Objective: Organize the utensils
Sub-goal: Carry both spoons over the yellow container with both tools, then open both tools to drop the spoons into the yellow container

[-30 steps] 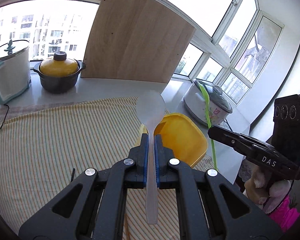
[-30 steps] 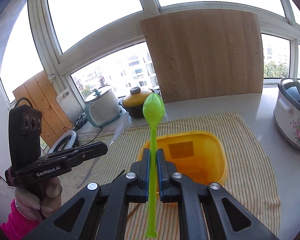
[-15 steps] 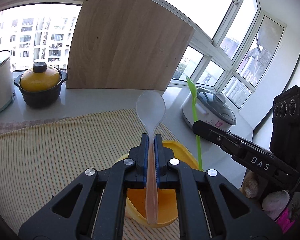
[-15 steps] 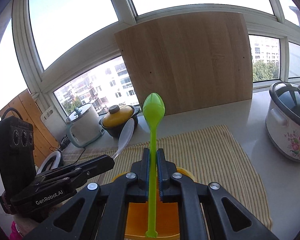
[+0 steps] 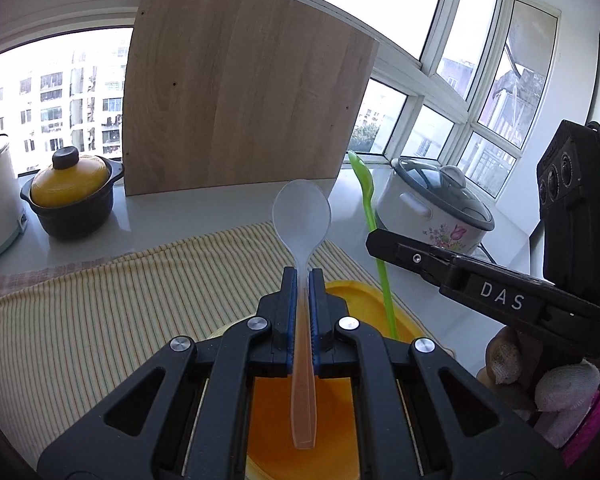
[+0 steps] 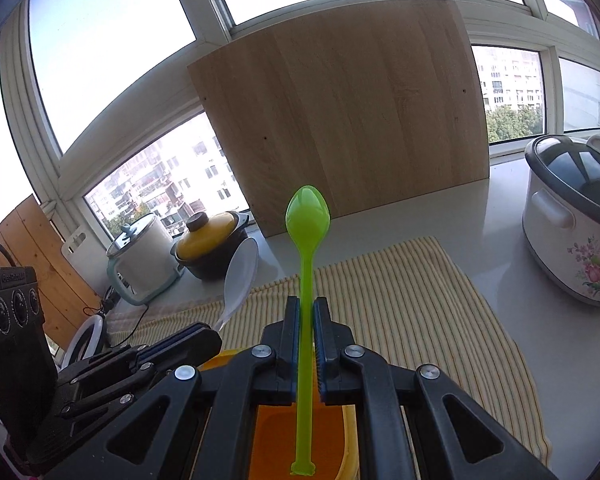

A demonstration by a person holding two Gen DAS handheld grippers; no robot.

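My left gripper (image 5: 303, 276) is shut on a clear plastic spoon (image 5: 302, 216), bowl end up, handle hanging over the yellow container (image 5: 356, 300). My right gripper (image 6: 307, 304) is shut on a green plastic spoon (image 6: 308, 216), bowl end up, its handle tip down over the same yellow container (image 6: 268, 432). In the left wrist view the right gripper (image 5: 374, 238) with the green spoon (image 5: 366, 188) is just to the right. In the right wrist view the left gripper (image 6: 216, 330) with the clear spoon (image 6: 240, 276) is at lower left.
The container sits on a striped yellow cloth (image 5: 100, 312) on a white counter. Behind stand a wooden board (image 5: 240, 112), a yellow-lidded black pot (image 5: 72, 196), a white cooker (image 6: 144, 256) and a flowered slow cooker (image 6: 572, 232).
Both grippers have moved in over the yellow container, which now lies directly under the two spoon handles. The two grippers have come closer together.
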